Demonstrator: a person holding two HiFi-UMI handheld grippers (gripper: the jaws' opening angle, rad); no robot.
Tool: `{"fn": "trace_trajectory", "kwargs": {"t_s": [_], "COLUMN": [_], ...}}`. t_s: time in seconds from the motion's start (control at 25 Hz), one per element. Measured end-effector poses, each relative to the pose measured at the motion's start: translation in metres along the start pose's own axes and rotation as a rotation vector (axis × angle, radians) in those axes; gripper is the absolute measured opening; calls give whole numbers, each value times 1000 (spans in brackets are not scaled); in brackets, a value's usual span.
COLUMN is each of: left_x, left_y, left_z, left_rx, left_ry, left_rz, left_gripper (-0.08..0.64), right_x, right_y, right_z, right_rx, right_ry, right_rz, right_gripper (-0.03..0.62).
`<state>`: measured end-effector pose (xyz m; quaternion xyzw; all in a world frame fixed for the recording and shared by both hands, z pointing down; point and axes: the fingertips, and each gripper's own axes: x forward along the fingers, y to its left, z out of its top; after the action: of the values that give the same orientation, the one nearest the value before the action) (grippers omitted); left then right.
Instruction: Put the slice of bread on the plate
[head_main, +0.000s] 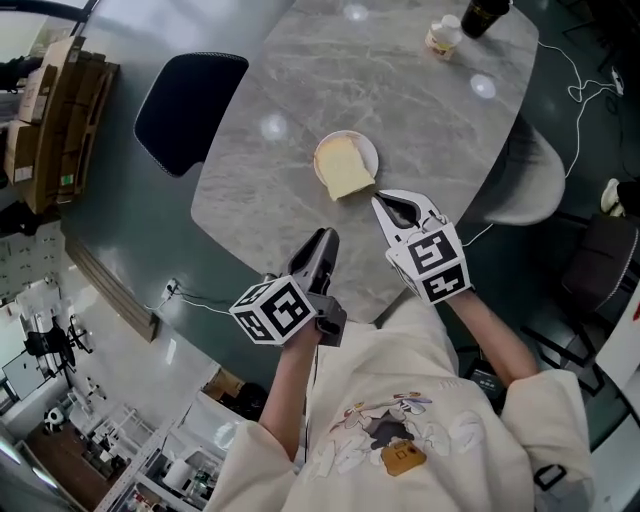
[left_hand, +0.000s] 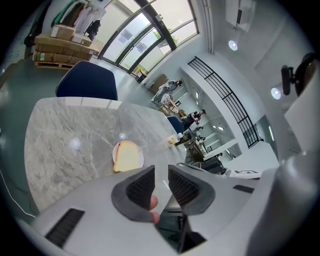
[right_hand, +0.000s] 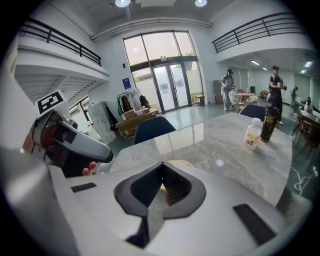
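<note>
Slice of bread (head_main: 345, 168): lying flat on plate (head_main: 368, 149), mid tabletop (head_main: 300, 80), so the placement is looking complete. Right tongs (head_main: 381, 204): hovering just beside plate, jaws meeting at tips, gripping nothing. Left tongs (head_main: 326, 238): idling over near tabletop edge, jaws slightly parted, empty, probably not needed for this job.
</note>
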<state>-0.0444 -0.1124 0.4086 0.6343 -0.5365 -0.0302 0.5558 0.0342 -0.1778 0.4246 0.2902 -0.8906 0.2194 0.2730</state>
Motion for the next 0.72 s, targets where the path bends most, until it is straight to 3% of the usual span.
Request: {"fn": "trace_trajectory", "kwargs": {"t_s": [0.28, 0.48, 0.64, 0.72], "left_x": [-25, -49, -72, -85], "left_y": [3, -9, -22, -17], "left_z": [-14, -20, -11, -11], "left_rx": [7, 6, 47, 75], "left_ry": [13, 53, 67, 67], "left_rz": [-8, -45, -74, -61], "left_gripper": [95, 95, 93, 23], "right_x": [-25, -49, -63, -66], "right_y": [24, 46, 74, 90], "right_z": [-7, 4, 21, 19], "right_rx": [13, 58, 76, 91], "right_ry": [-22, -46, -90, -93], "right_rz": [3, -24, 10, 31], "right_gripper": [5, 5, 5, 5]}}
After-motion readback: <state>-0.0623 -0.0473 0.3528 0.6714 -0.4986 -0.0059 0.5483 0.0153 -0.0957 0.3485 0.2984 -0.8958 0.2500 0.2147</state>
